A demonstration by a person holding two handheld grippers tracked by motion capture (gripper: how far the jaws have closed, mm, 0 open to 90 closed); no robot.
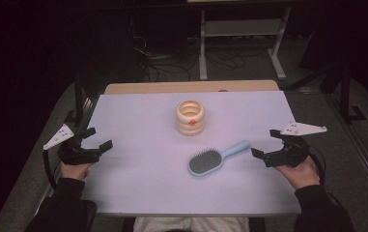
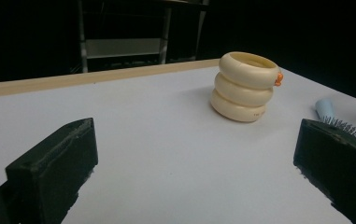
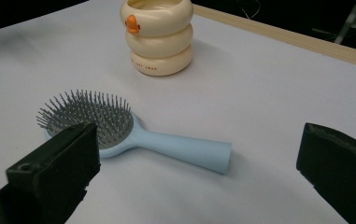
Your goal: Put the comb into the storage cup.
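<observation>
At the bottom edge of the high view the person's dark sleeves and a pale strip of clothing are cut off by the frame. Just above them, the left hand [image 1: 74, 170] grips the left gripper [image 1: 100, 138] at the lower left of the frame, over the table's left edge, its jaws spread wide with nothing between them. At the lower right the right hand [image 1: 300, 173] holds the right gripper [image 1: 263, 144] over the right edge, jaws likewise wide and empty; a cable trails from it into the dark.

Between the two, low and right of centre on the white table [image 1: 143, 169], lies a light blue hairbrush [image 1: 215, 158] — bristles up, handle pointing to the upper right. In the right gripper view the near jaw covers the lower left of the brush head [image 3: 91, 119]; in the left gripper view the far jaw hides nearly all of the brush, so just the handle tip and some bristles [image 2: 341, 123] peep over it.

Beyond the brush, near the frame's centre, stands a cream ringed cup [image 1: 190, 117] of three stacked bulges with a small orange beak on its upper ring. Small lettering on the bottom ring is too fine to read.

Past the table's wooden far edge the room is dim — a pale metal shelf frame [image 1: 242, 29] and floor cables are barely made out.
</observation>
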